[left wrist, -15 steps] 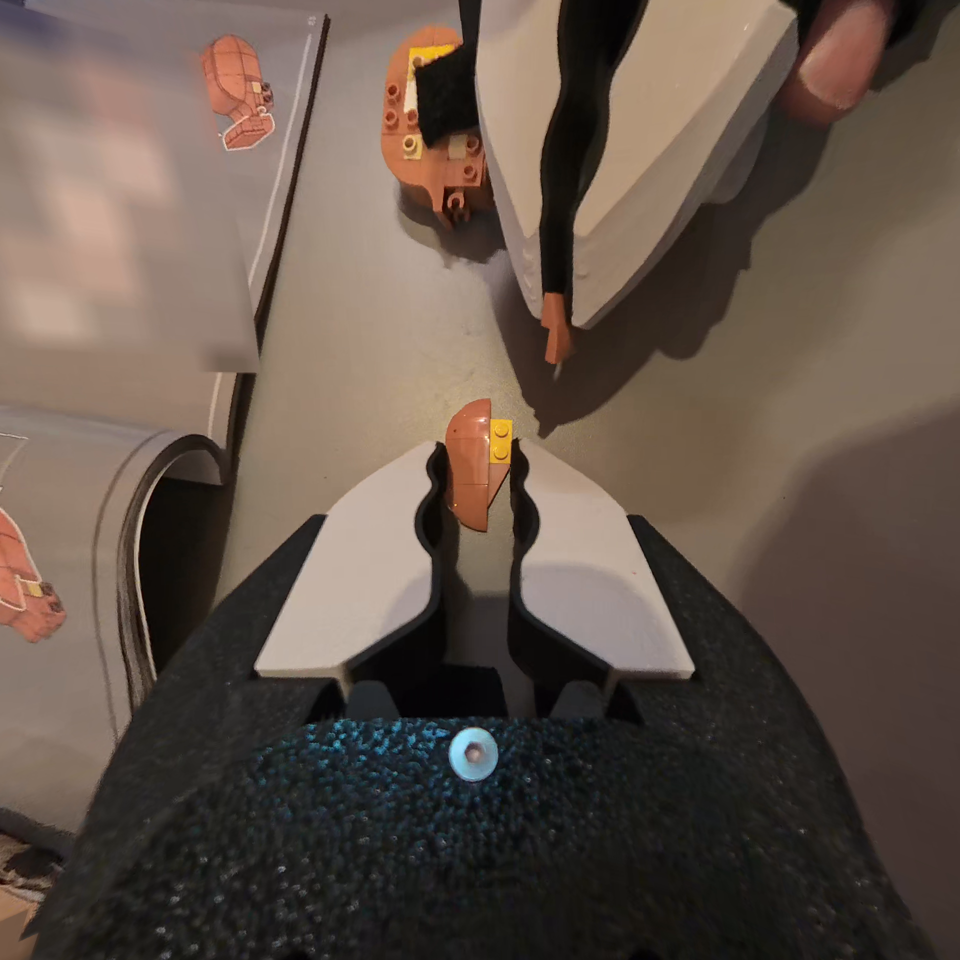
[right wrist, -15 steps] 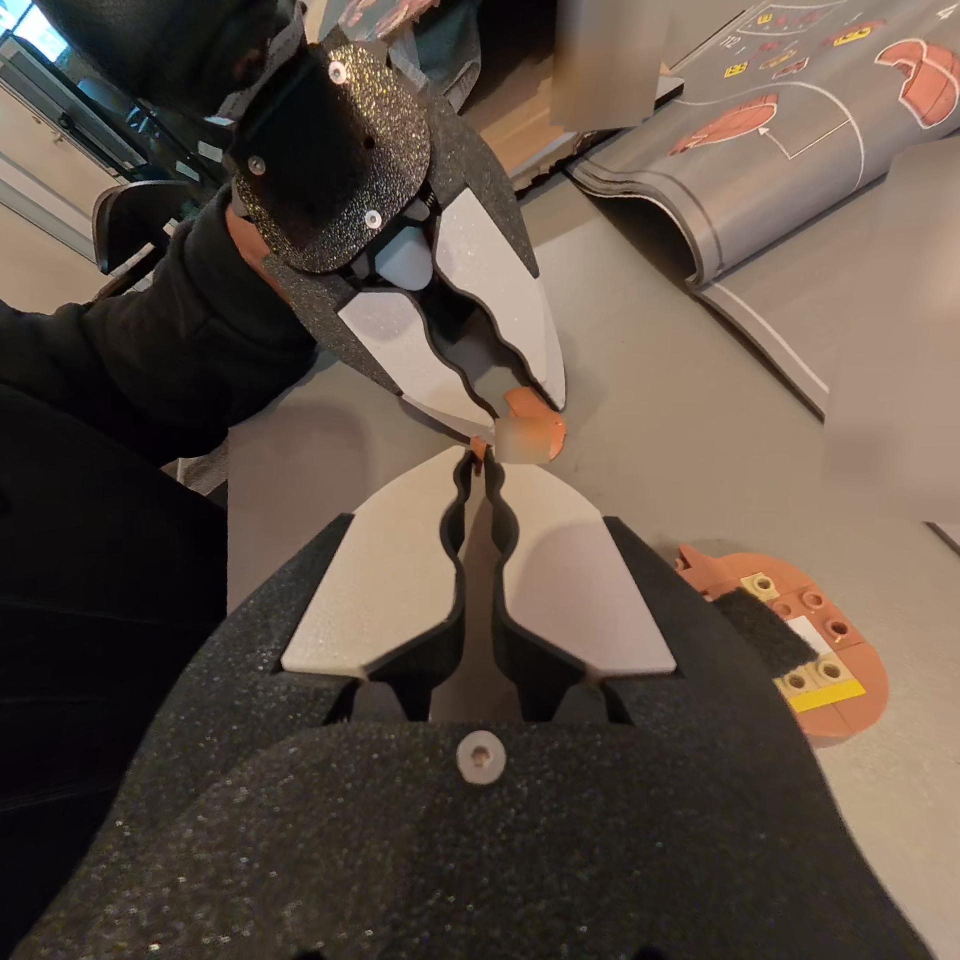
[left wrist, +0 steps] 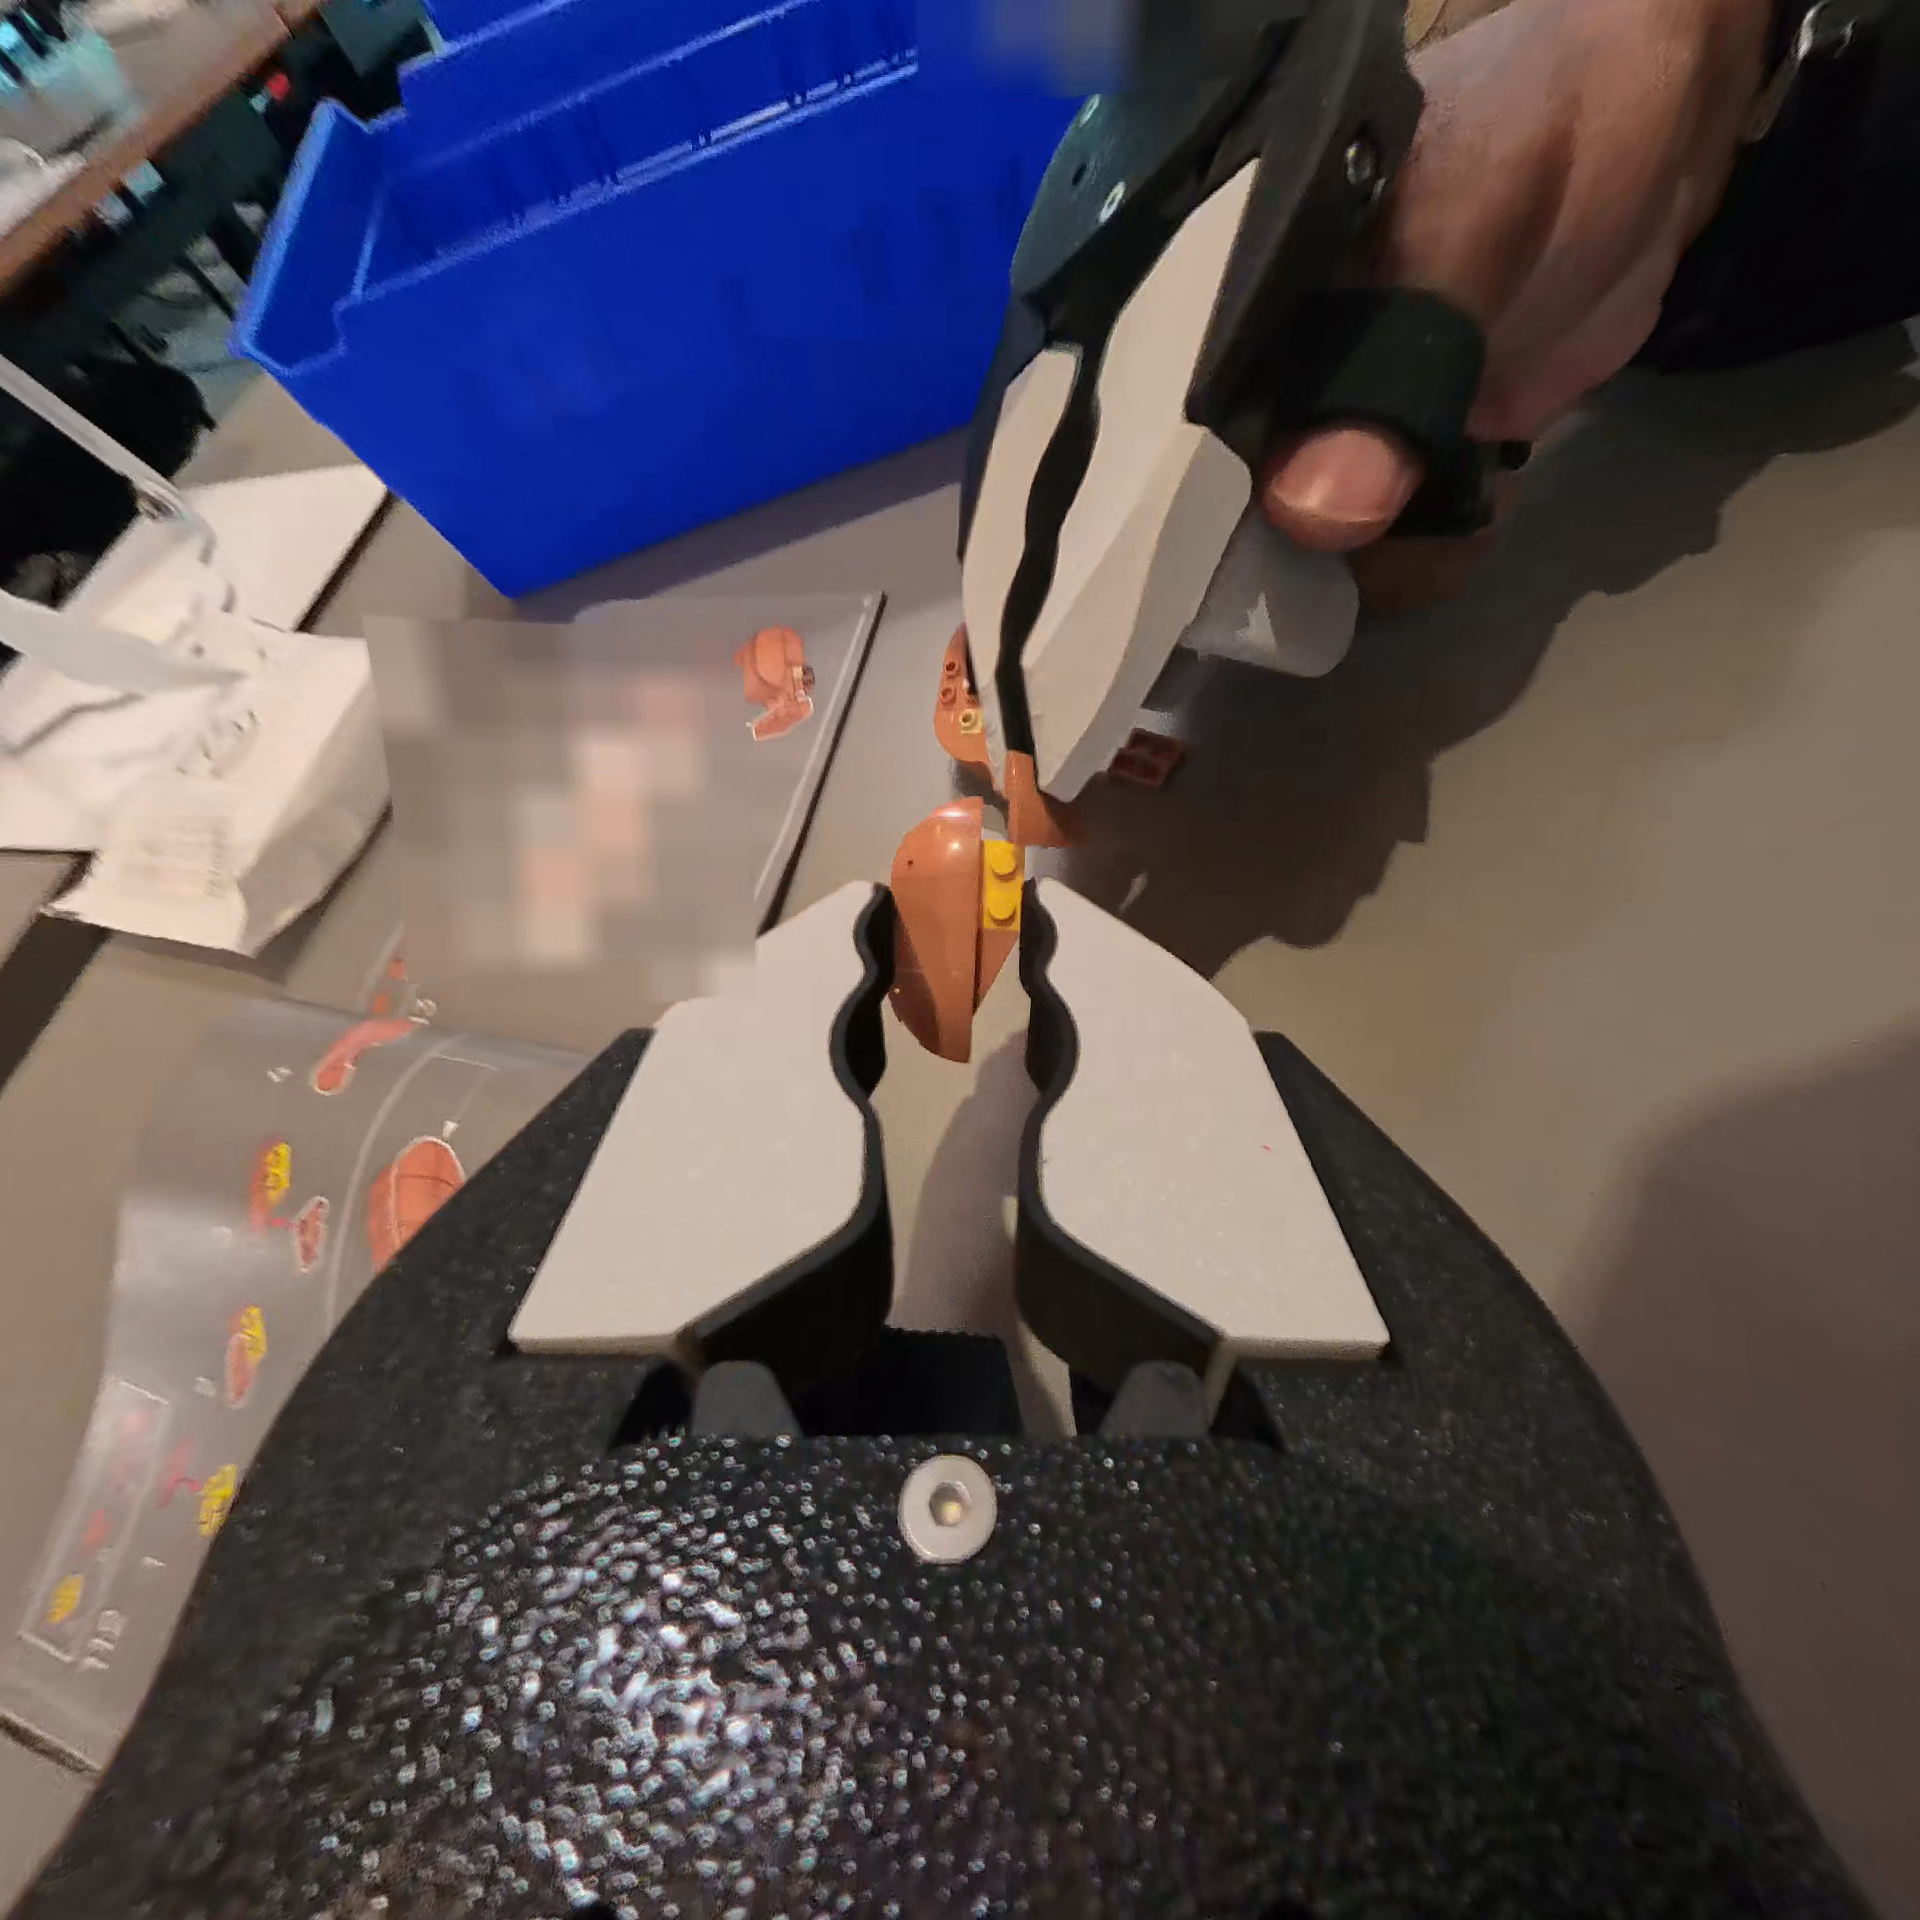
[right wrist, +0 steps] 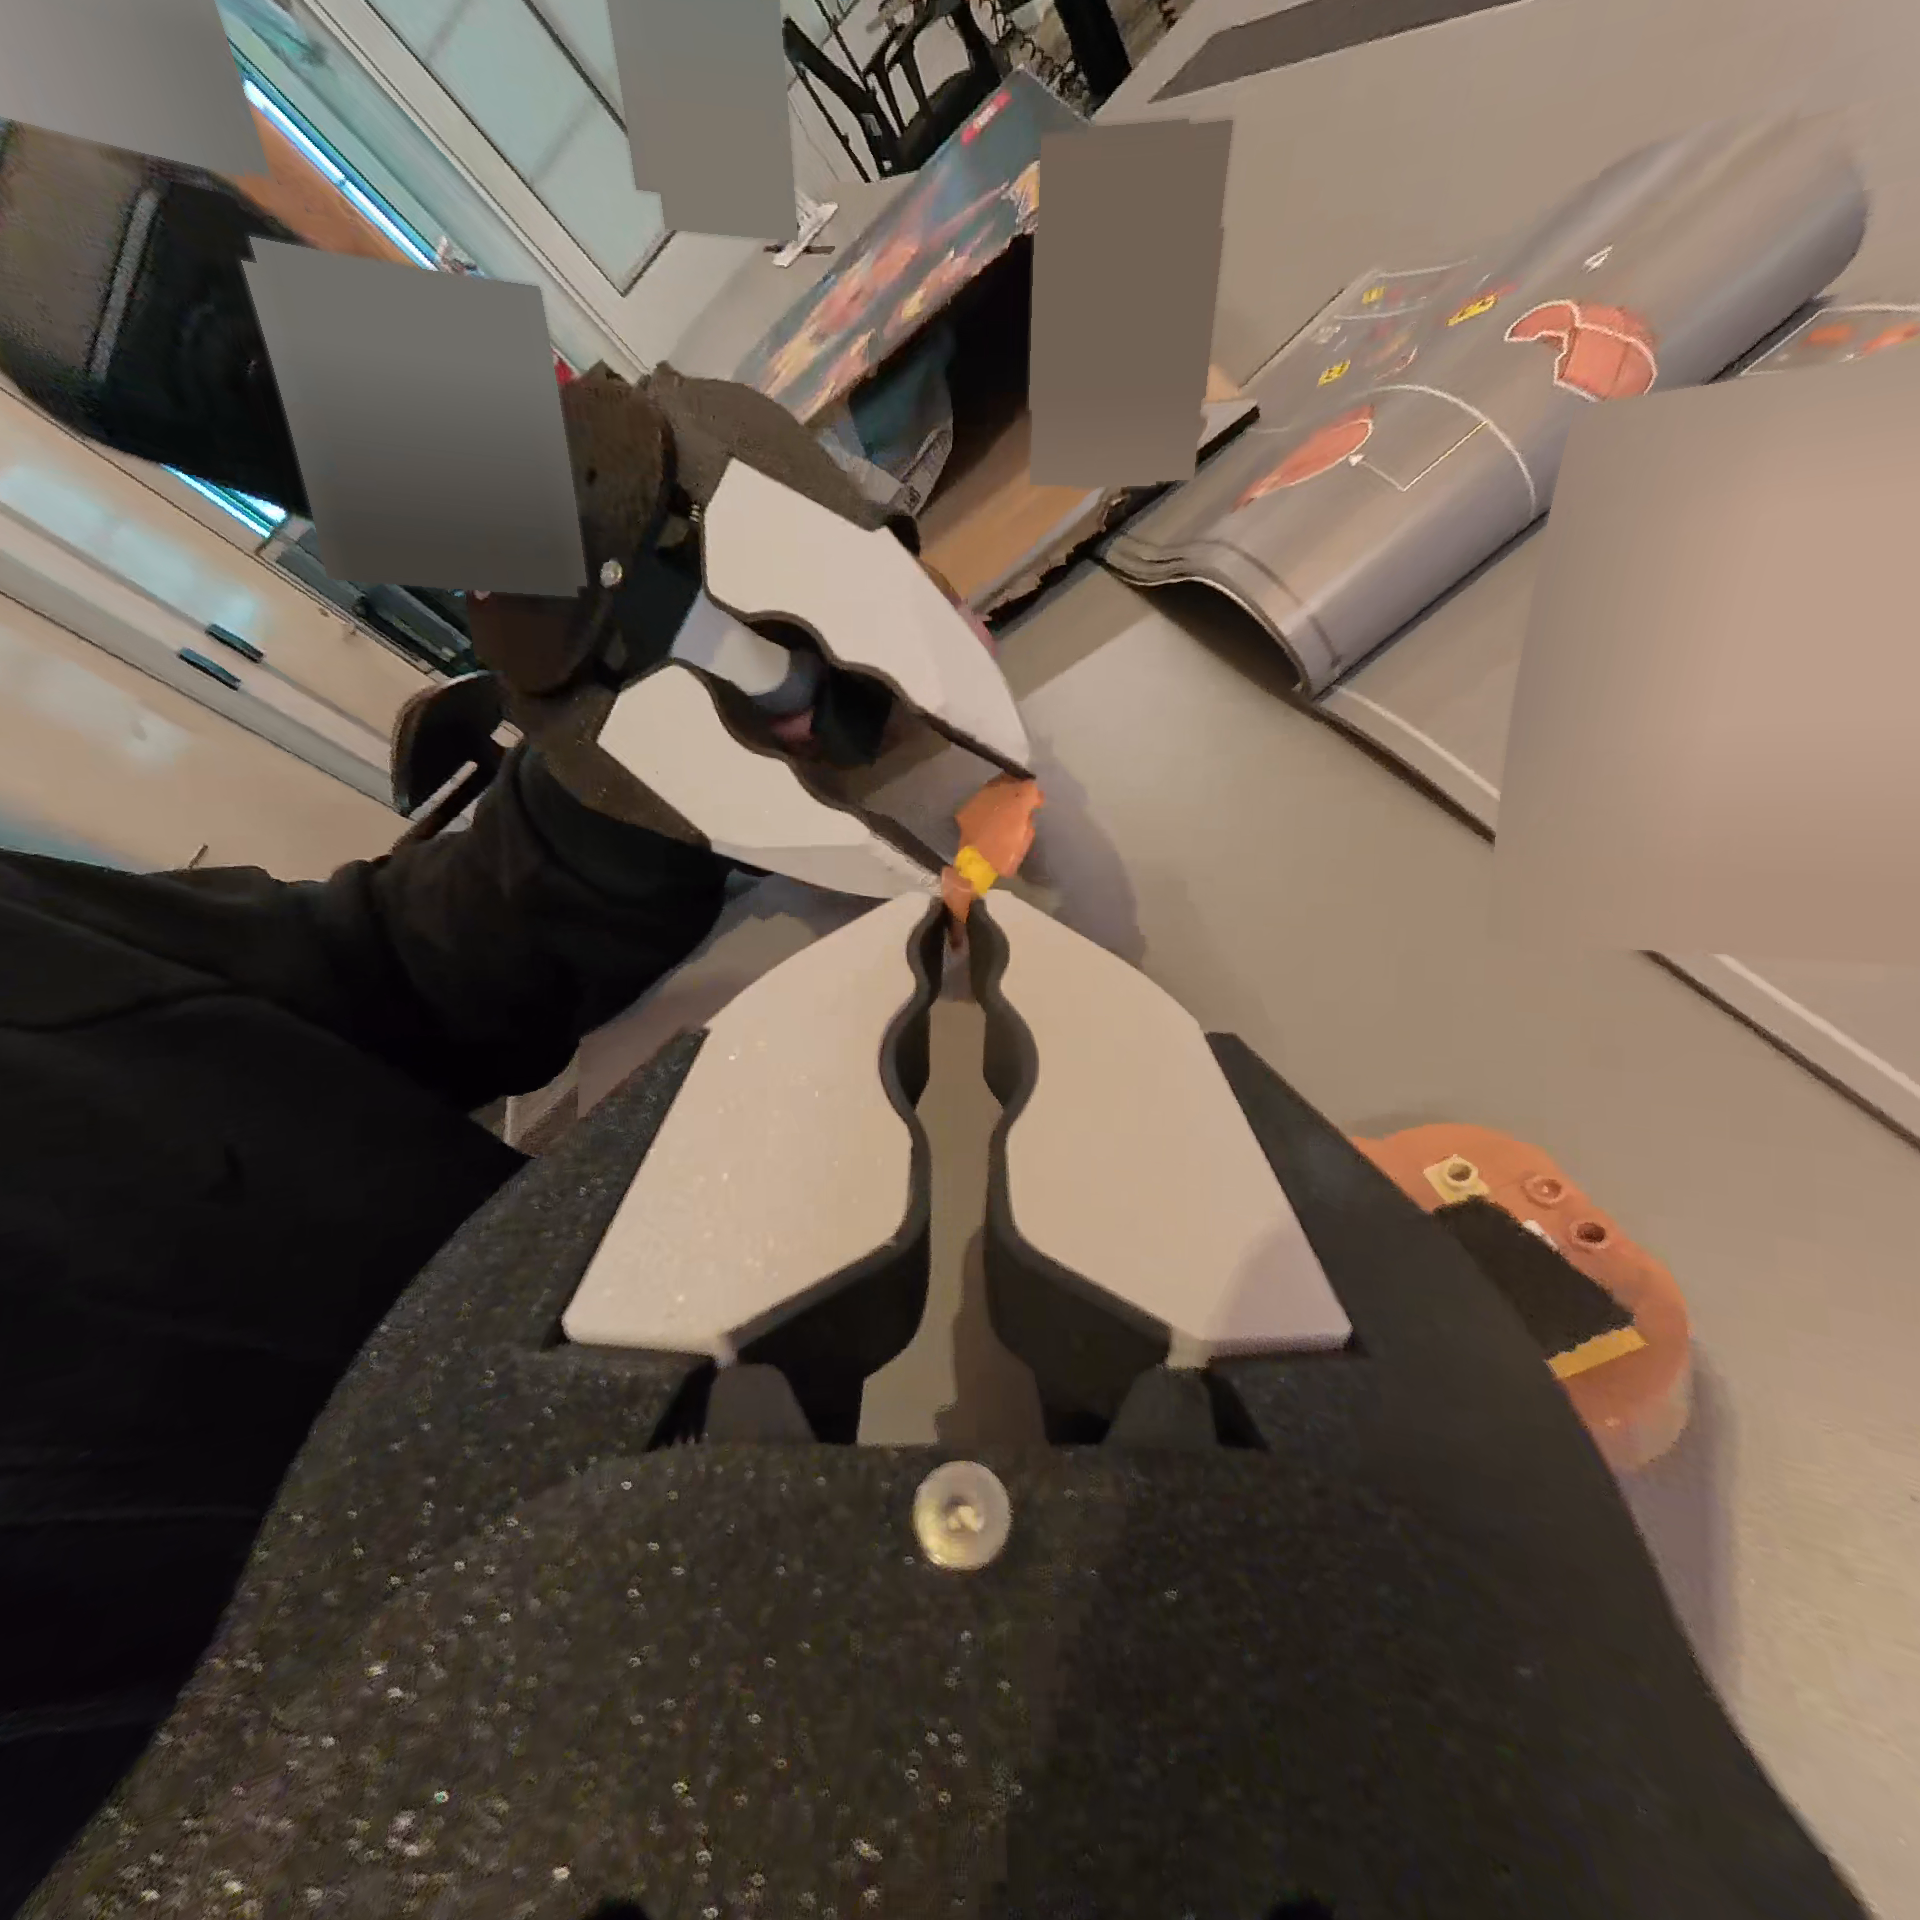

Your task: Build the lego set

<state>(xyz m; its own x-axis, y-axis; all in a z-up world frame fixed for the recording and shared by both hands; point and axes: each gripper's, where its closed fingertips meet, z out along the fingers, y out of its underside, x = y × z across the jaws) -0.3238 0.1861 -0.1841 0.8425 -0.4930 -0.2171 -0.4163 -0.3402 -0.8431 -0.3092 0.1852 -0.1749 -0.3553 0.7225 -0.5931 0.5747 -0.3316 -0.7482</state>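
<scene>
Left gripper [left wrist: 951, 925] clamped on a curved brown piece [left wrist: 935, 940], right gripper [right wrist: 961, 920] pinching a small brown plate [left wrist: 1031, 810] just beside it, unjoined yet, and the half-built base [right wrist: 1538, 1278] waits on the table

Left gripper [left wrist: 951, 914] jaws clamp curved brown piece [left wrist: 935, 935].

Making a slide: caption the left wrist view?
Left gripper holds a curved brown piece; right gripper brings a small brown piece.

The left gripper [left wrist: 951, 925] now tips up — the blue bin [left wrist: 644, 260] shows at the top, and the thin brown piece [left wrist: 1029, 805] sits nearer the rounded brown piece [left wrist: 935, 935].
</scene>
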